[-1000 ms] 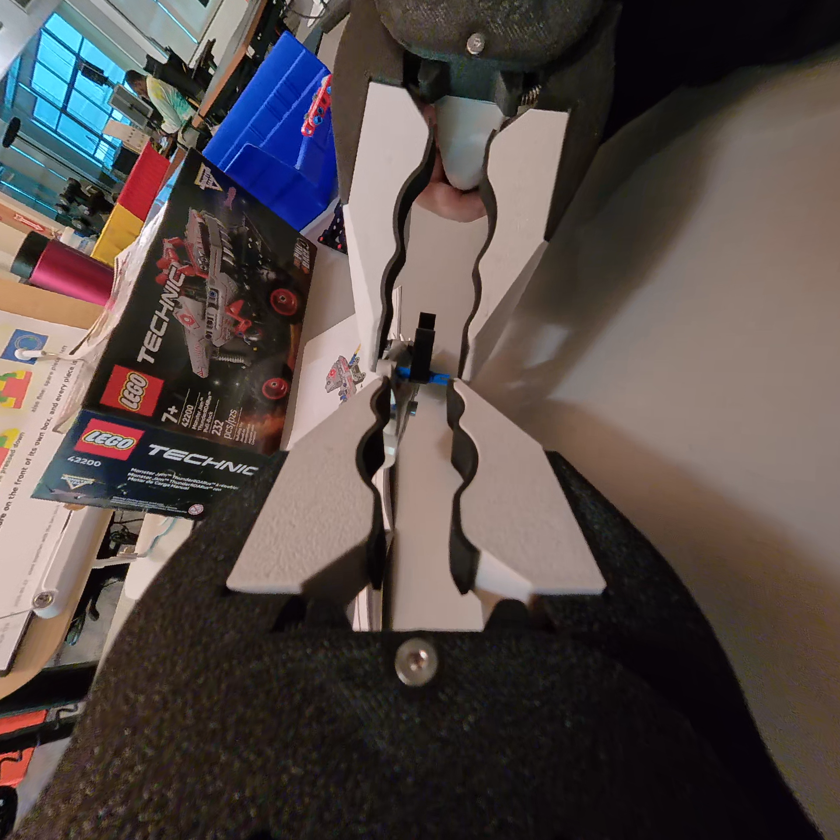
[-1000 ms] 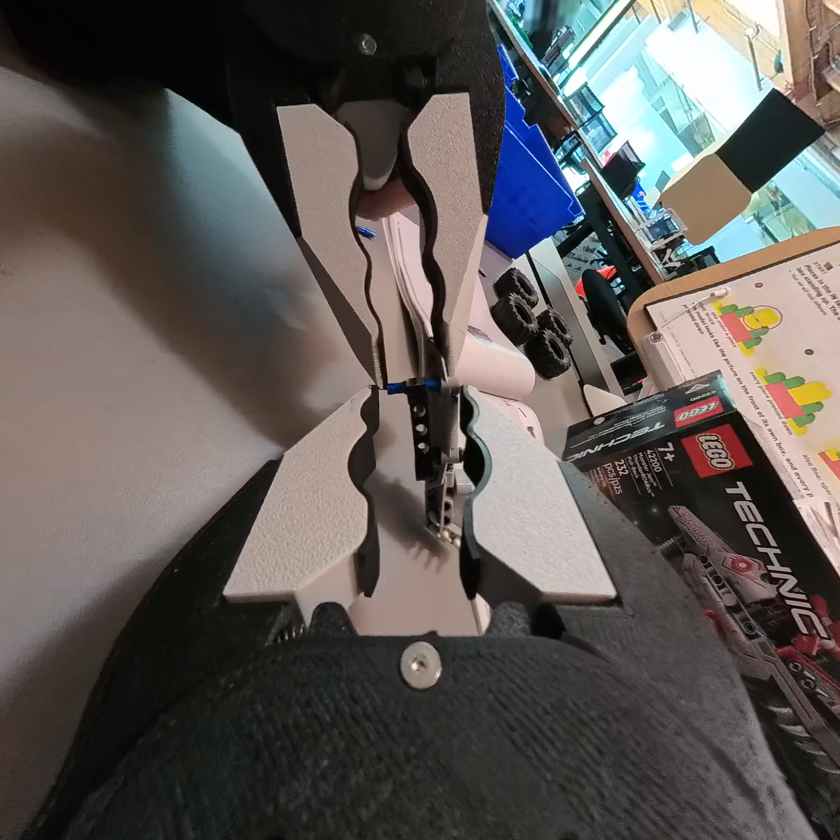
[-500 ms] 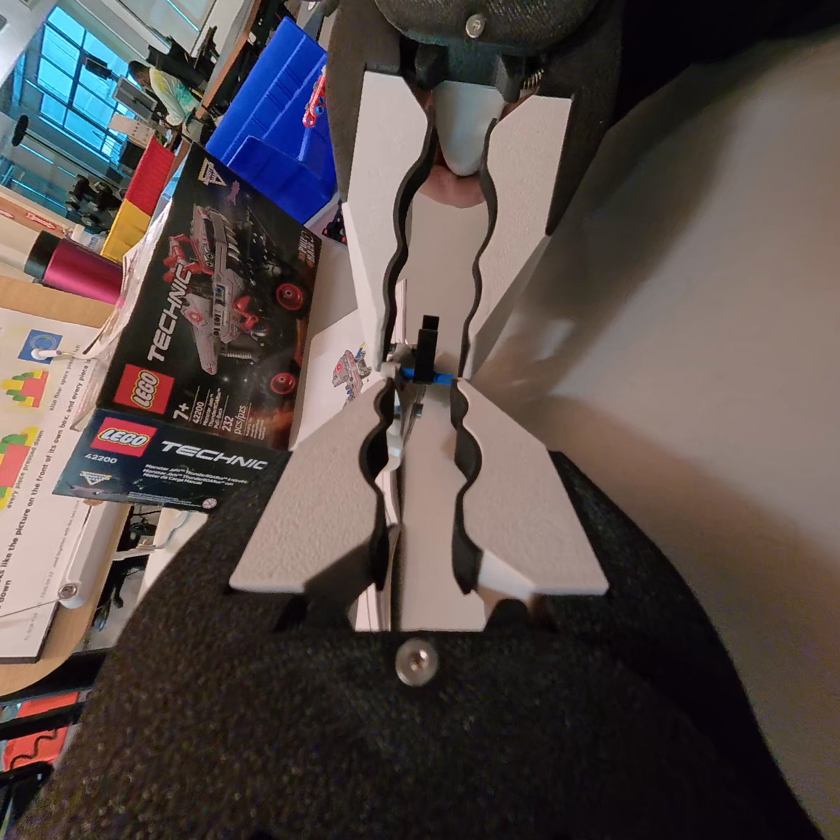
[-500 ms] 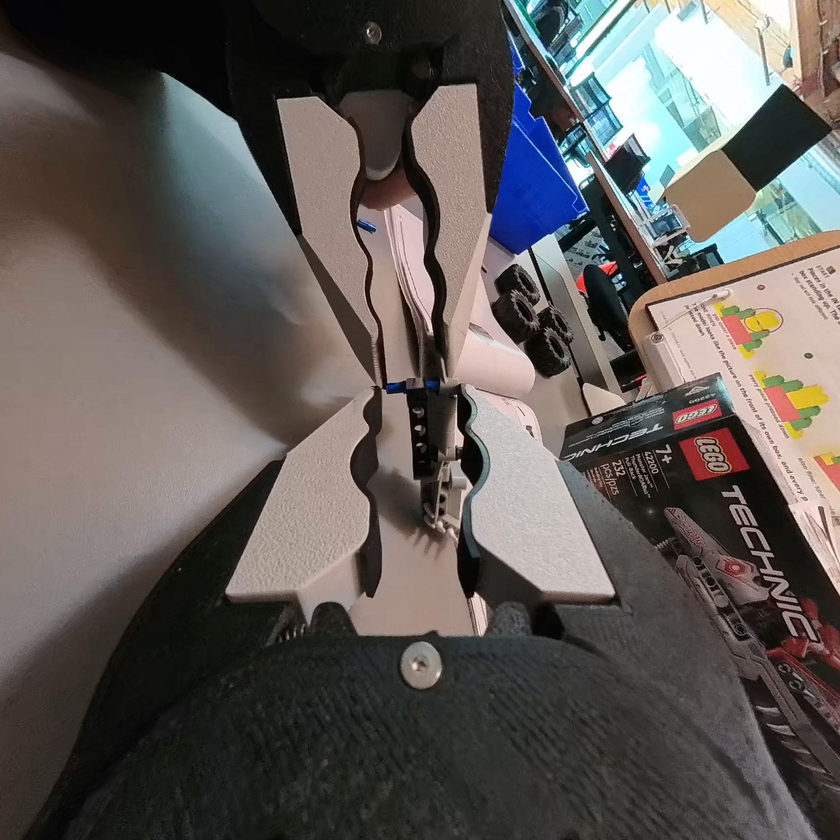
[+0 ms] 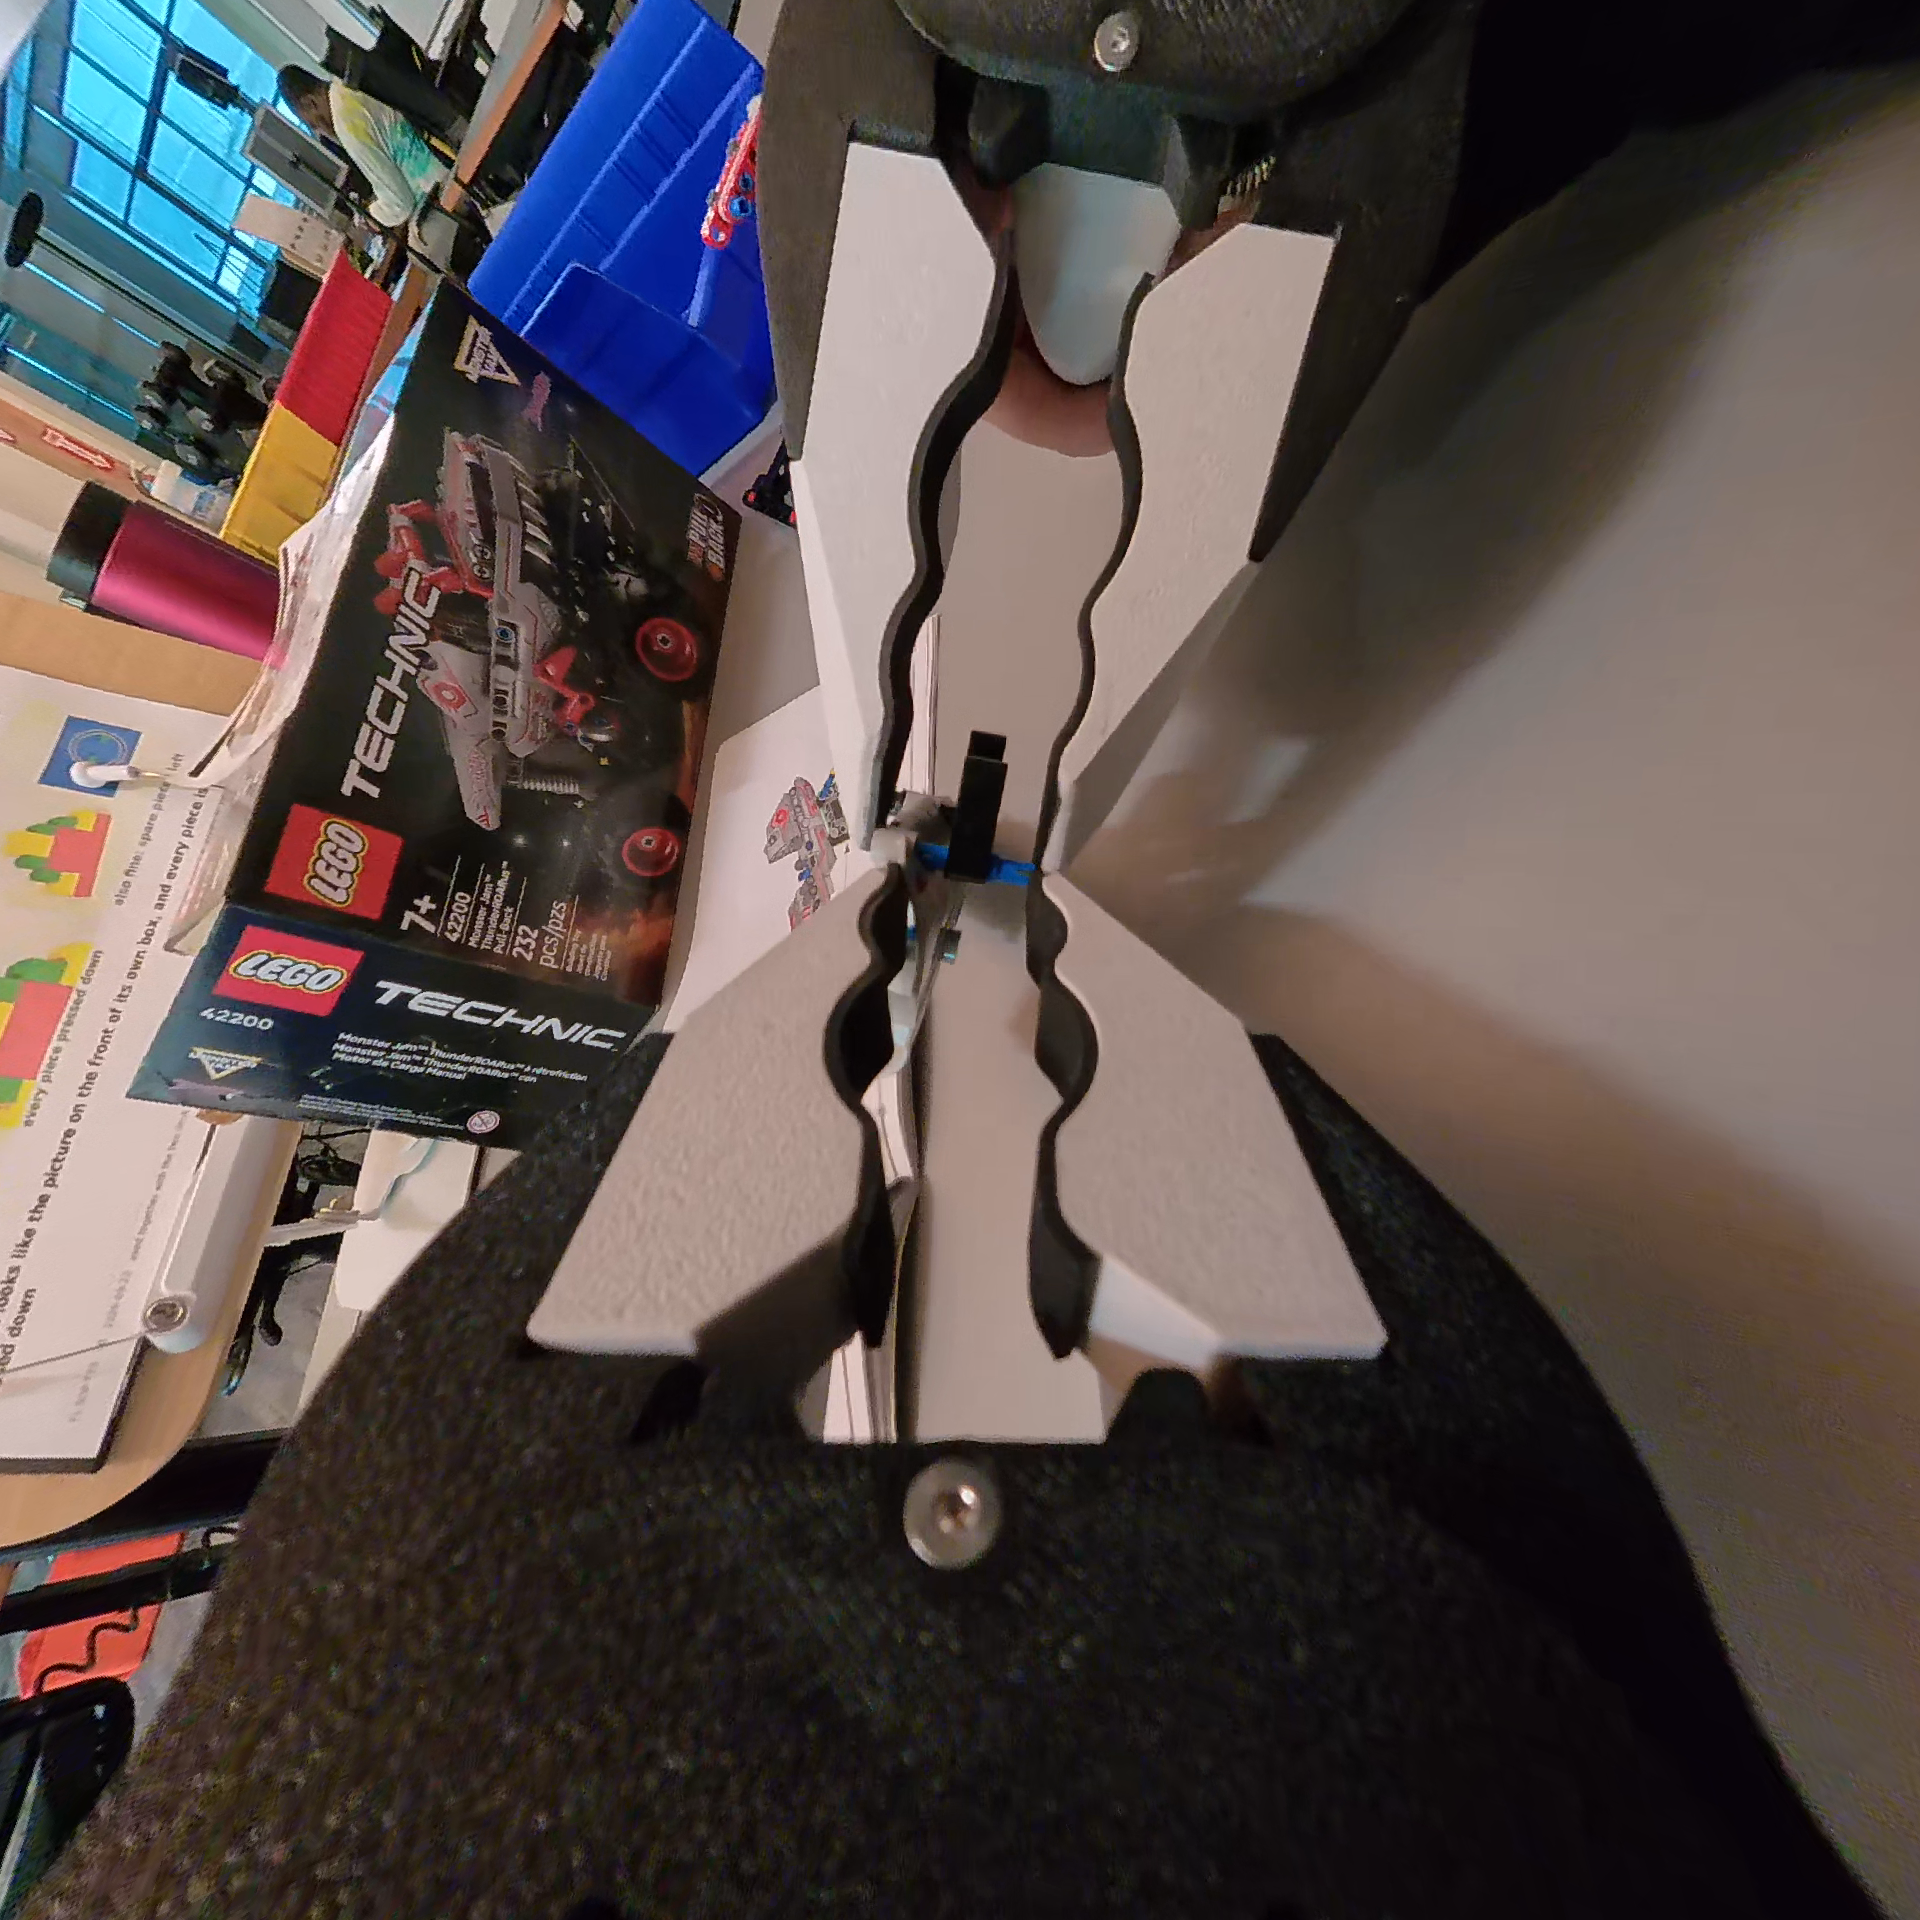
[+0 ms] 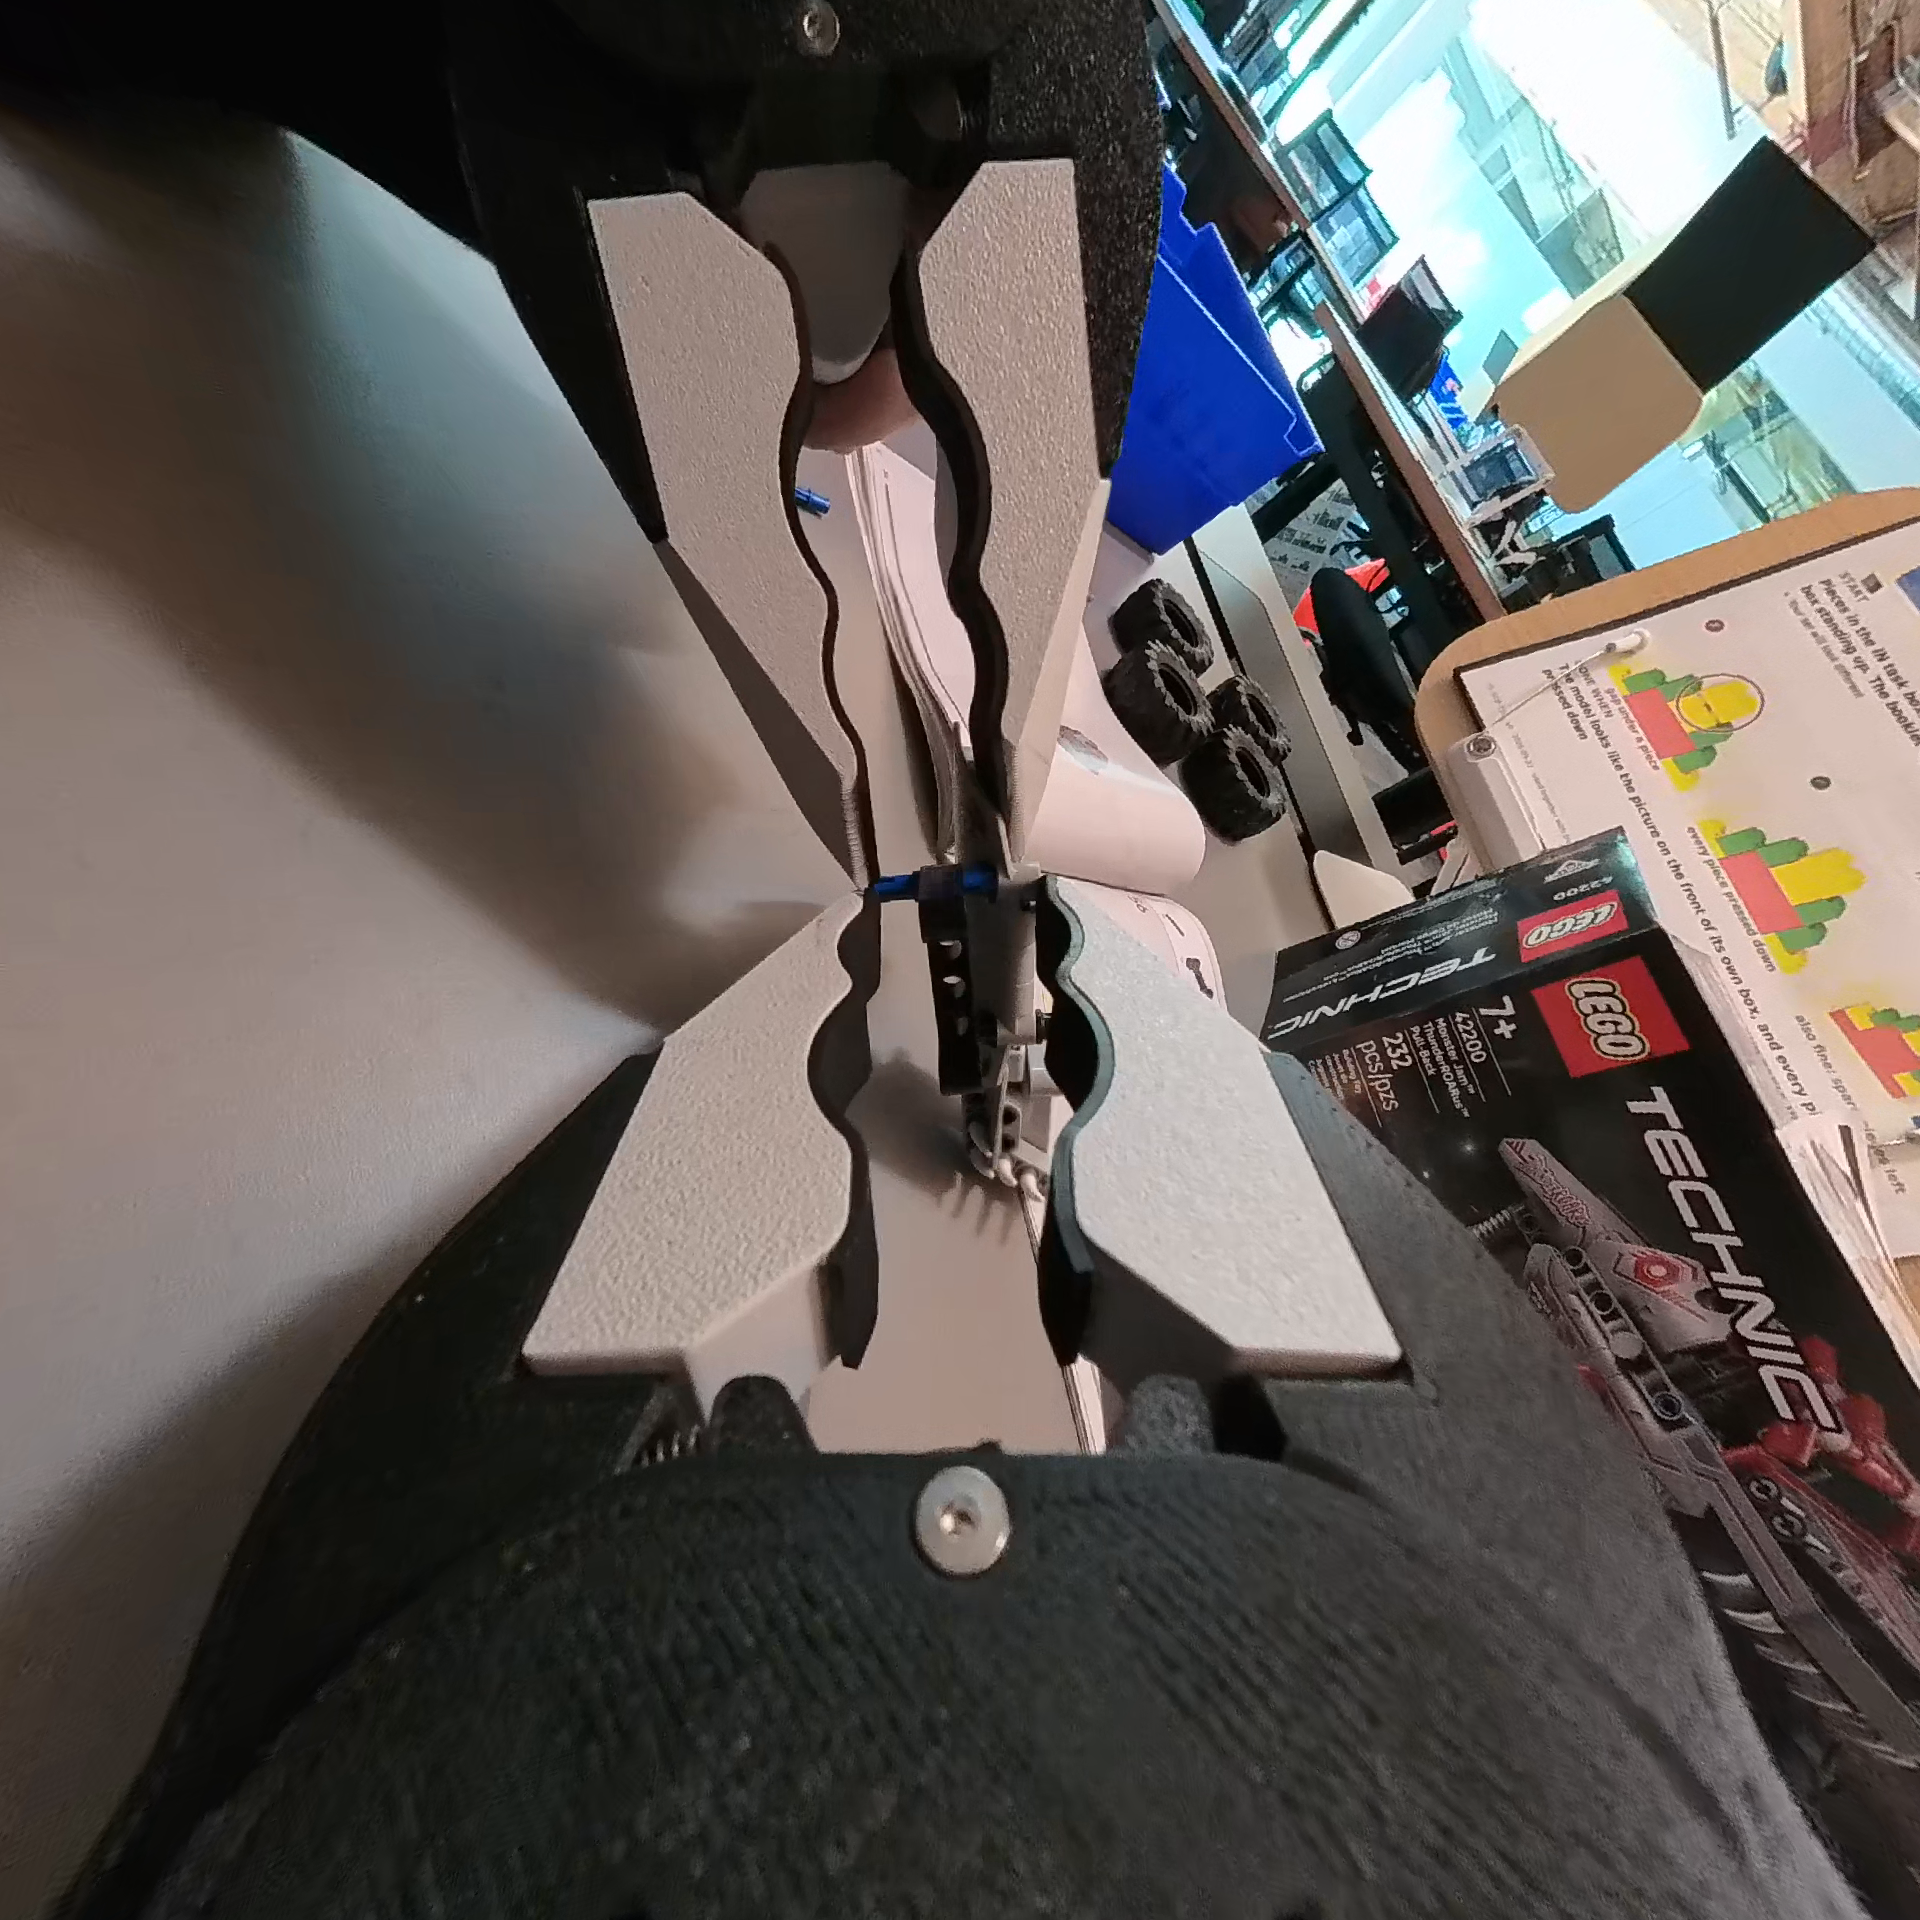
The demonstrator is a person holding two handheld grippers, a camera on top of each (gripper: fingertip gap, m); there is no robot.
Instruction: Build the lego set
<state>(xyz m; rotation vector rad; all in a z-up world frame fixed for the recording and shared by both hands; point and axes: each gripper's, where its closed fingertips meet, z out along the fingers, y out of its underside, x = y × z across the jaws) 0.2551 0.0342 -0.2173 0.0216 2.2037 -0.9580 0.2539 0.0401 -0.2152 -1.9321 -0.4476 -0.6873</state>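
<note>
The left gripper [image 5: 961, 883] and the right gripper [image 6: 951, 904] meet tip to tip above the white table [image 5: 1558, 831], each facing the other. Between the tips sits a small lego assembly [image 6: 971, 987]: a black beam with holes, a grey piece beside it and a blue pin [image 5: 977, 865] across the top. The right gripper's fingers are clamped on the assembly; the left gripper's tips touch the blue pin's ends, though whether they grip it cannot be told. The lego box [image 5: 457, 790] stands near the table's edge, beside black tyres [image 6: 1195, 717] and a blue bin [image 5: 644, 239].
</note>
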